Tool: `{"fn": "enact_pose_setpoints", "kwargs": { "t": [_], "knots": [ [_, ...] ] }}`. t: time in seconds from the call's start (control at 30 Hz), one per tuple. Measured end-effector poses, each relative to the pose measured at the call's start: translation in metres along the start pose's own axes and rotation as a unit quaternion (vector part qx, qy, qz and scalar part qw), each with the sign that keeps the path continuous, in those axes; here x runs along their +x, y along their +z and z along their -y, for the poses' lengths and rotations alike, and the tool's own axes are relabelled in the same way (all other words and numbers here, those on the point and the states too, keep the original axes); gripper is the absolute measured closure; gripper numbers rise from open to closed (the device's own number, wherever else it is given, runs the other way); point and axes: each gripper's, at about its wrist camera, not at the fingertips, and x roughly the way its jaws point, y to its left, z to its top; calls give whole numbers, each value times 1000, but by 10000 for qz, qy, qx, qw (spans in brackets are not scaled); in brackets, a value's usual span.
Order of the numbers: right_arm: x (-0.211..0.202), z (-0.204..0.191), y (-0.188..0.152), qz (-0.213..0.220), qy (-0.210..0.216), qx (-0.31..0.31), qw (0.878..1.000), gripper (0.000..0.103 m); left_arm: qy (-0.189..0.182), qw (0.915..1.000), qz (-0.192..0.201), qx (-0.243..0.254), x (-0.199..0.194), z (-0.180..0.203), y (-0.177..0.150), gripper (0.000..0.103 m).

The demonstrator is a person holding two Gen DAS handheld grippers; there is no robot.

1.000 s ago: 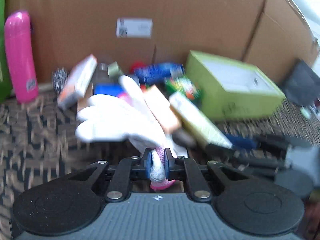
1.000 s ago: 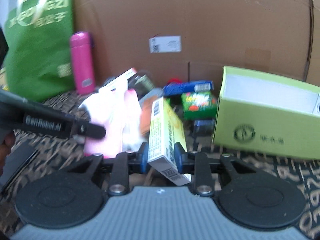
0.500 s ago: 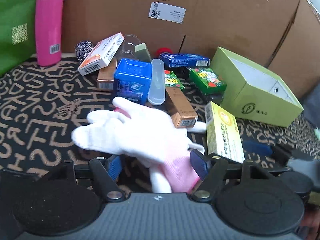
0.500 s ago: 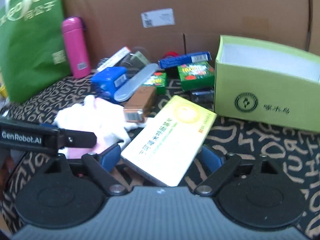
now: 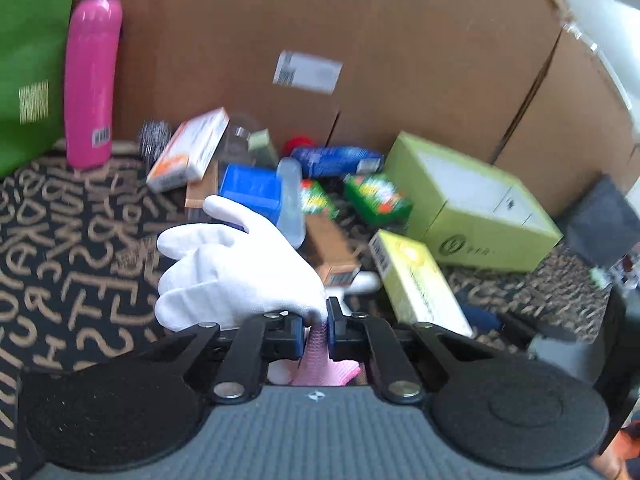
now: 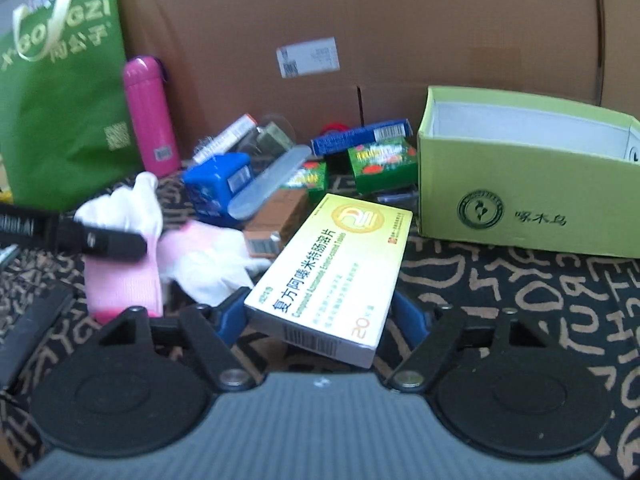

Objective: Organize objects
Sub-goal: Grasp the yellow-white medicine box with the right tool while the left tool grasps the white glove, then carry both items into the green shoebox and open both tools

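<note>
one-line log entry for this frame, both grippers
left gripper: shut on glove | right gripper: open, around yellow medicine box | green open box: empty, upright

Brown cardboard wall (image 6: 400, 20) backs a black, tan-lettered cloth (image 6: 520, 280).

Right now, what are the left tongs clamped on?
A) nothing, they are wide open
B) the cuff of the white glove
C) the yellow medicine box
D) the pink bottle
B: in the left wrist view the left tongs are pinched shut on the pink cuff of the white glove, while the yellow medicine box lies between the open right tongs.
</note>
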Motion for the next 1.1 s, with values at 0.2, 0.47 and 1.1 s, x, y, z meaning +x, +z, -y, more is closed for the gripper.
{"fn": "enact_pose_setpoints", "kwargs": {
  "t": [0.2,0.47,1.1],
  "knots": [
    [-44,3,21,689,14,-58,9976,27,-302,9960,676,491,-32,37,39,94],
    [-67,52,61,1233,-732,161,9895,27,-1073,9850,829,1069,5,115,92,94],
    [45,181,123,240,-1573,514,9859,35,-1139,9870,-44,1131,201,182,127,82]
  ]
}}
